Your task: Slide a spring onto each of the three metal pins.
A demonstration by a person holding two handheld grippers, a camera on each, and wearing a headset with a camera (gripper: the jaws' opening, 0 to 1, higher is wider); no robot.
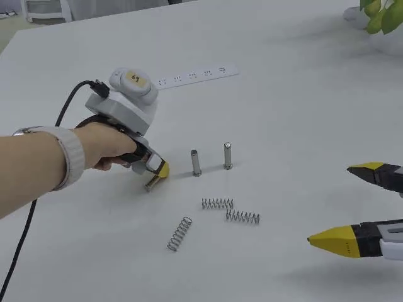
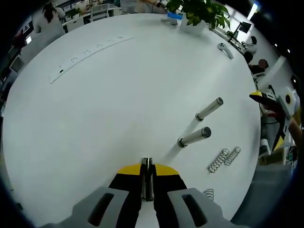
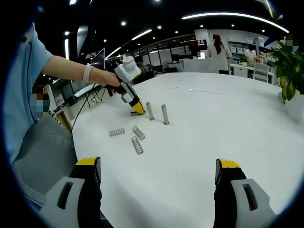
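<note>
White worktop (image 1: pixel 283 94) carries three metal pins and three springs. Two of the pins stand upright side by side near the middle: the left standing pin (image 1: pixel 196 162) and the right standing pin (image 1: pixel 227 155), close together but not touching. The third pin (image 1: pixel 152 183) is clamped between the yellow-tipped fingers of the left gripper (image 1: pixel 157 173), which a hand (image 1: pixel 107 145) holds just left of the standing pair. This pin slants down out of the fingers, and I cannot tell whether its lower end touches the worktop. In the left gripper view the two fingers are drawn narrow, pressed on either side of that pin, with the two standing pins ahead and to the right.

All three springs lie flat and loose, none on a pin. The middle spring (image 1: pixel 217 203) and the right spring (image 1: pixel 242 217) lie near each other, on the person's side of the standing pins. The left spring (image 1: pixel 179 233) lies apart from them, nearer the person, at an angle.

The right gripper (image 1: pixel 329 204) hovers at the right edge of the head view, well apart from pins and springs, its two fingers spread wide and empty. One white power strip (image 1: pixel 195 75) lies farther back, and one black cable (image 1: pixel 25 226) runs from the left gripper toward the person
</note>
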